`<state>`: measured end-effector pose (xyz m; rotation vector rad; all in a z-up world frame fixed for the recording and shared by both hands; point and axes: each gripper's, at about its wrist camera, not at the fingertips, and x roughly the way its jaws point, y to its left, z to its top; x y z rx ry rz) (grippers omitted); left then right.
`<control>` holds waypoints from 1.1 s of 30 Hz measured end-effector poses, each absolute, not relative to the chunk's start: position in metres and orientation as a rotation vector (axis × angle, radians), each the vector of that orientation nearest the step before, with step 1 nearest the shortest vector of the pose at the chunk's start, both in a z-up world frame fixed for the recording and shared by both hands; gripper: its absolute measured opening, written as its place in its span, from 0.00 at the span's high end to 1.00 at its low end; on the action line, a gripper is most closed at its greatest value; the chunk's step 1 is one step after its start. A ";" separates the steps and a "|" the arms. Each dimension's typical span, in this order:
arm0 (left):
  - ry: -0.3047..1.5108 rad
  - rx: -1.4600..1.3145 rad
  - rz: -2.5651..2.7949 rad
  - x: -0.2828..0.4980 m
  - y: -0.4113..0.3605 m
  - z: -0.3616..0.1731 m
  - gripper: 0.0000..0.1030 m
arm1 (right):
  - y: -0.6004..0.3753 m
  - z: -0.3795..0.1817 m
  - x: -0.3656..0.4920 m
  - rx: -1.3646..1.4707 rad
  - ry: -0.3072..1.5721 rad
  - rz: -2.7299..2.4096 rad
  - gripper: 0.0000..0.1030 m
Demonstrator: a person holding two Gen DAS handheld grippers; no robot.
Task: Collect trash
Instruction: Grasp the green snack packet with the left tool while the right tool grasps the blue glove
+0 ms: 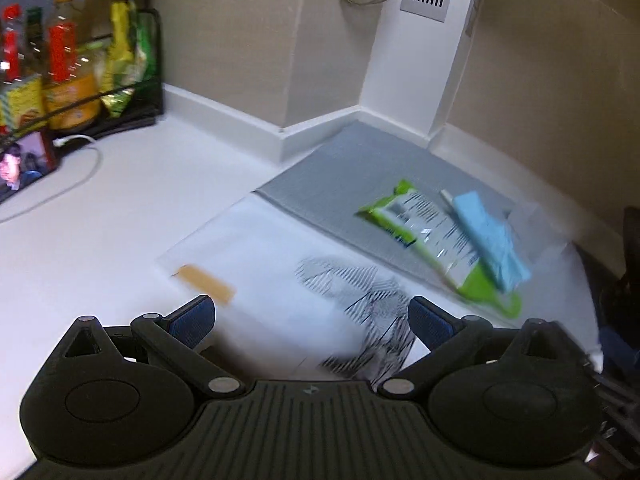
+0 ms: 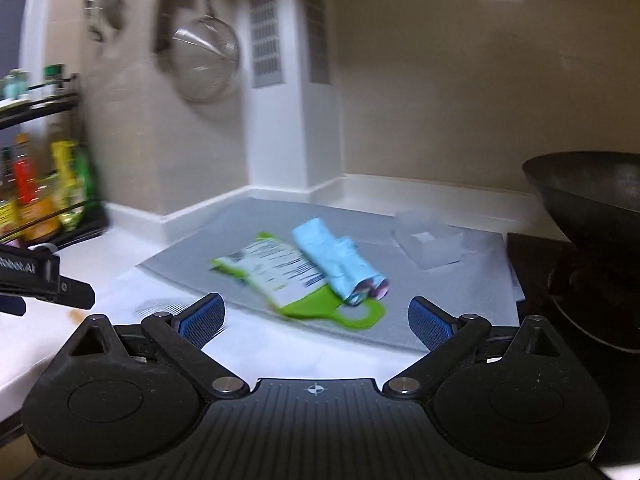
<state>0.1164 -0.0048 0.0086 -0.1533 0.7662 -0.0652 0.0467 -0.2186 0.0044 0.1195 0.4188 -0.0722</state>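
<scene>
A green and white wrapper [image 1: 432,240] lies on a grey mat [image 1: 352,176], with a light blue wrapper [image 1: 490,240] on top of it. A clear plastic bag [image 1: 280,280] with a black striped print and a tan strip lies flat on the white counter, just ahead of my left gripper [image 1: 312,320], which is open and empty. In the right wrist view the green wrapper [image 2: 280,276] and the blue wrapper [image 2: 336,260] lie just ahead of my right gripper [image 2: 316,320], open and empty. A small clear plastic box [image 2: 432,244] sits behind them.
A black rack [image 1: 80,68] with bottles and packets stands at the back left, with a phone and a white cable beside it. A strainer [image 2: 206,64] hangs on the wall. A black wok [image 2: 592,216] sits on the stove at the right. The left gripper's body [image 2: 44,280] shows at the left edge.
</scene>
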 end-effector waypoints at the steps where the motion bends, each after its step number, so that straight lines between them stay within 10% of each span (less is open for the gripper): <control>1: 0.778 -0.173 -0.075 0.131 -0.012 0.007 0.00 | -0.222 0.002 0.058 0.122 0.426 -0.082 0.04; 20: 0.959 -0.410 -0.156 0.290 -0.071 -0.058 0.00 | -0.259 -0.040 0.204 0.192 0.585 -0.115 0.01; 23: 0.967 -0.426 -0.174 0.299 -0.078 -0.060 0.01 | -0.263 -0.047 0.202 0.206 0.565 -0.121 0.26; 24: 0.969 -0.429 -0.179 0.302 -0.080 -0.060 0.01 | -0.265 -0.048 0.198 0.213 0.556 -0.123 0.47; 28: 0.999 -0.462 -0.195 0.309 -0.087 -0.062 0.69 | -0.272 -0.044 0.183 0.261 0.471 -0.137 0.67; 33: 0.930 -0.443 -0.152 0.300 -0.084 -0.054 0.87 | -0.290 -0.048 0.174 0.362 0.433 -0.137 0.70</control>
